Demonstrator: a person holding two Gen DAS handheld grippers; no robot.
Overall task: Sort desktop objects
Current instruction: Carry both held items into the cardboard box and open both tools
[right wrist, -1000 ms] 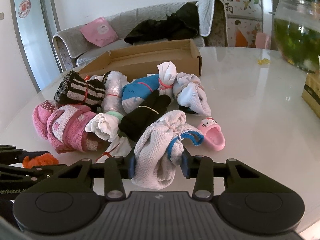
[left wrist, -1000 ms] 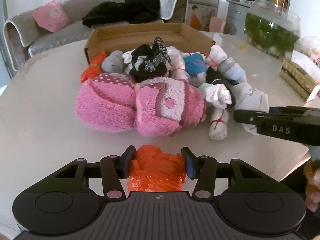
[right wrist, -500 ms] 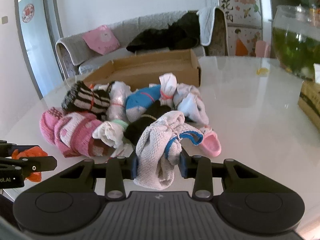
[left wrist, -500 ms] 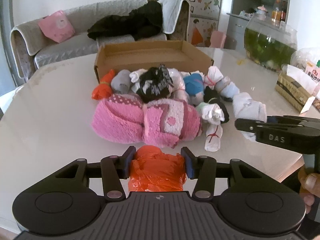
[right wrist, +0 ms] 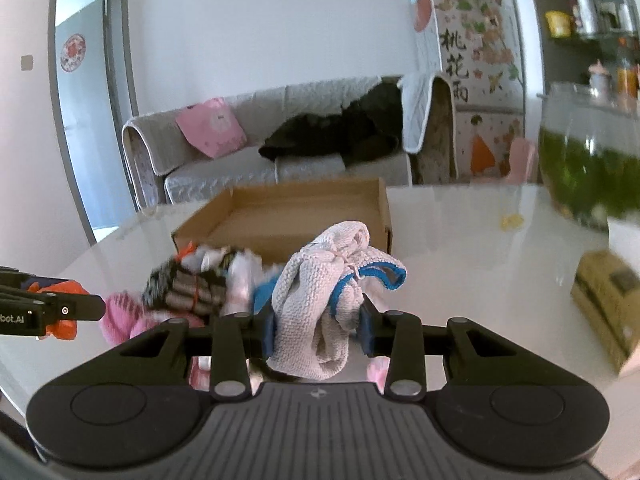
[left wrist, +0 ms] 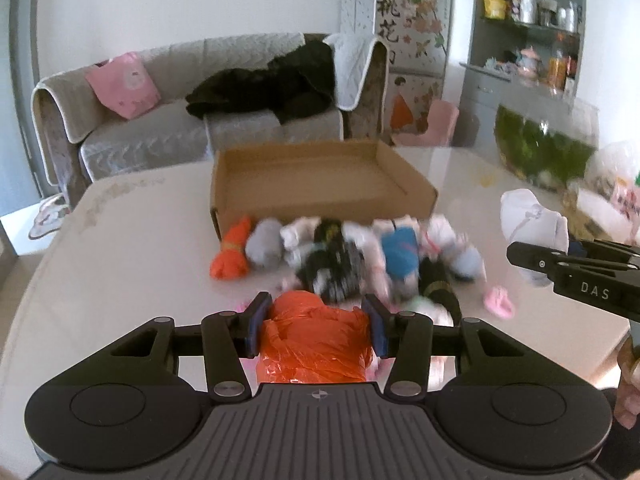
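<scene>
While both grippers hang above the table [left wrist: 120, 248] on the near side of the cardboard box [left wrist: 320, 184], each carries one load: the left gripper [left wrist: 316, 330] is clamped on an orange bundle [left wrist: 316, 344], and the right gripper [right wrist: 318, 334] is clamped on a cream knitted sock bundle with a blue cuff [right wrist: 324, 300]. Relative to the box, the unsorted heap of rolled socks [left wrist: 360, 256] lies against its near wall, with a second orange bundle [left wrist: 232, 256] at the heap's left end and a small pink slipper [left wrist: 498, 306] near its right end; the box interior shows no contents. Judged risks: the cream bundle is held low, with loose folds and the cuff standing free above the pads, so a quick swing toward the box could let it sag or slip out short of the rim; the orange bundle looks crinkled and slick, and may squirm from between the pads if pressure eases early; both loads travelling to one box at once could bring the grippers into contact over its near wall; a low approach could snag a bundle on that wall or drag the heap. Counts: one box, two grippers, two orange bundles, one cream bundle, one pink slipper; the heap is motion-blurred, so its bundles cannot be counted reliably, though several colours are distinguishable.
</scene>
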